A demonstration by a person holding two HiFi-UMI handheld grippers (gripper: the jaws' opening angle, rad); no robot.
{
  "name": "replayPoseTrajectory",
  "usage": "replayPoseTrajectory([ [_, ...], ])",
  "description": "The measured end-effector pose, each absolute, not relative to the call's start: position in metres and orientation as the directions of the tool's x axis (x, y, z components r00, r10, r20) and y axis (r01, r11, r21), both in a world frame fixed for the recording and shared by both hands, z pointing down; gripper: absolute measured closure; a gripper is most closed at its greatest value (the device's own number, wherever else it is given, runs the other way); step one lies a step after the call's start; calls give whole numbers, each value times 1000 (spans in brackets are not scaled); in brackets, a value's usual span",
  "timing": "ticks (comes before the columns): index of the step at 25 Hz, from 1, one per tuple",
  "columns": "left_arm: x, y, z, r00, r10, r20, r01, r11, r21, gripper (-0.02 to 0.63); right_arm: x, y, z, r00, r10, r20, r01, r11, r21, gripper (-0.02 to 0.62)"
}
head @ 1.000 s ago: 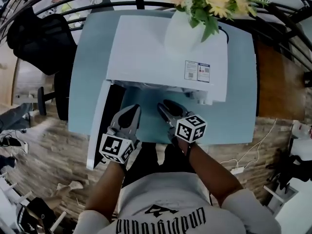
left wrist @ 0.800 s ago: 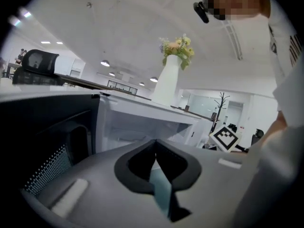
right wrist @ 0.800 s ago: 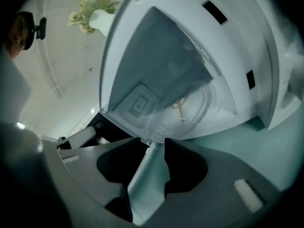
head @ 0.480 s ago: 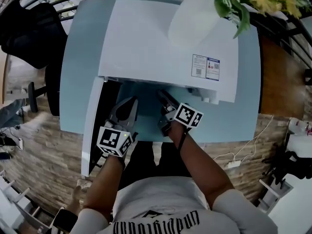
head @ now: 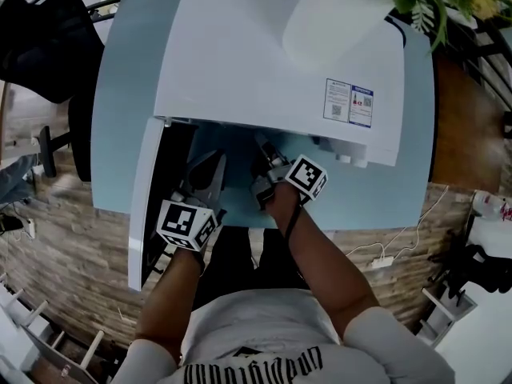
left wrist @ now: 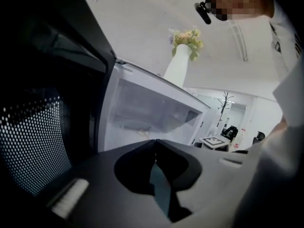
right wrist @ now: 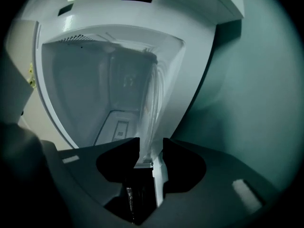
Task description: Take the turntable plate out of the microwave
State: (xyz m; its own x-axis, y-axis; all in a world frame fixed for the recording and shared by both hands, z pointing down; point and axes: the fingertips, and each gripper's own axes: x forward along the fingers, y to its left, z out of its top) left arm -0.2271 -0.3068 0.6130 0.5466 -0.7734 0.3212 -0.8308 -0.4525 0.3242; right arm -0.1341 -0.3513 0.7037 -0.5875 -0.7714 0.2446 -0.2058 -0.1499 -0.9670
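The blue table [head: 120, 134] carries the microwave [head: 256, 62], whose door [head: 146, 214] hangs open at its left side. The turntable plate [right wrist: 149, 110] is inside the microwave cavity. At the opening, your right gripper [right wrist: 151, 144] has just been spreading its 2 jaws. The plate's rim lies between them, not clamped. Your left gripper [left wrist: 154, 141], between the door and the opening, is closed on nothing.

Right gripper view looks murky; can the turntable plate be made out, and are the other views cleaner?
Right gripper view: dim, teal-tinted, black corners, tilted sideways; the turntable plate is only a pale see-through streak. Left gripper view: microwave cavity hazy, door nearly black. Head view: evenly lit, fisheye-bowed, cavity hidden.
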Motion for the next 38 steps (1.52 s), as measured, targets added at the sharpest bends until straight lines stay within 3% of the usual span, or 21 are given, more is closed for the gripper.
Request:
replayPoseTrajectory([
  [10,-232,-309,625,533,-778,334,-832,-410,373,555,-133,-359,710,-552,-792,261,-174,-197,-965,480],
  [16,-229,-312,634,550,-768,327,-805,-384,452,555,-134,-357,705,-546,-797,259,-176,-193,-965,548],
  [23,-227,-310,641,560,-765,318,-773,-345,532,554,-128,-356,704,-547,-796,261,-180,-192,-965,551],
  [38,-221,-302,670,543,-786,295,-648,-170,742,390,-113,-319,699,-601,-763,237,-169,-169,-971,560],
])
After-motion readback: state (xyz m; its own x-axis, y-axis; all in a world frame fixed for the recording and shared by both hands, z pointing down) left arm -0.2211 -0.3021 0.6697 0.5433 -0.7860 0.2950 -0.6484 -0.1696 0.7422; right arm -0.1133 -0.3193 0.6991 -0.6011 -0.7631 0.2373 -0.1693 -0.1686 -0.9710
